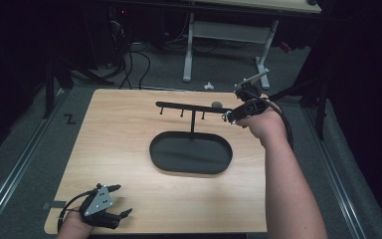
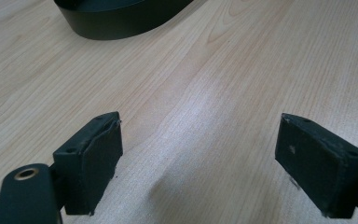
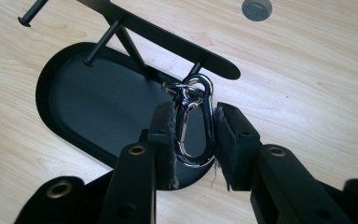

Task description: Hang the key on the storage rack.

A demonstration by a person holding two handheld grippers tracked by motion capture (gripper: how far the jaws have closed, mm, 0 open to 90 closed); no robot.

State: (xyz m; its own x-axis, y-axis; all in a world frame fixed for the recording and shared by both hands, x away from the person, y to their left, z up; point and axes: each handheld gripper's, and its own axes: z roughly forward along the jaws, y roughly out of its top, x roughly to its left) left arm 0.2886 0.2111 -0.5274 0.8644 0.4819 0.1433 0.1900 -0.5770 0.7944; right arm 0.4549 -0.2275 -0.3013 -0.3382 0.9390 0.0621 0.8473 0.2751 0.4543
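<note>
A black stand rises from a black oval tray [image 1: 191, 154] near the middle of the wooden bench [image 1: 129, 144]. The stand has a thin upright post [image 1: 193, 122] carrying a horizontal bar [image 1: 189, 106] with short pegs [image 1: 182, 114] hanging from it.

The right gripper [image 1: 231, 116] is at the right end of that bar, above the tray's far right side, held up off the bench by the person's right hand [image 1: 263, 122]. In the right gripper view its fingers [image 3: 164, 140] are clenched on a shiny silver carabiner [image 3: 196, 123], one pad against each long side of the clip. The carabiner stands roughly upright between the pads, its top end with a small ring [image 3: 175, 87] just beside the end of the bar [image 3: 168, 37] and one of its pegs; whether the clip touches the peg cannot be told. Below it lies the dark floor of the tray [image 3: 98, 93]. A small grey round disc [image 3: 257, 9] sits on the bench beyond the bar's end.

The left gripper [image 1: 123, 201] is well apart from the tray, at the near left corner of the bench, resting low with the person's left hand [image 1: 74, 225] behind it. In the left gripper view its fingers [image 2: 93, 161] are released, spread wide with only bare wood between them, and the tray's rim [image 2: 116, 25] shows far ahead.
</note>
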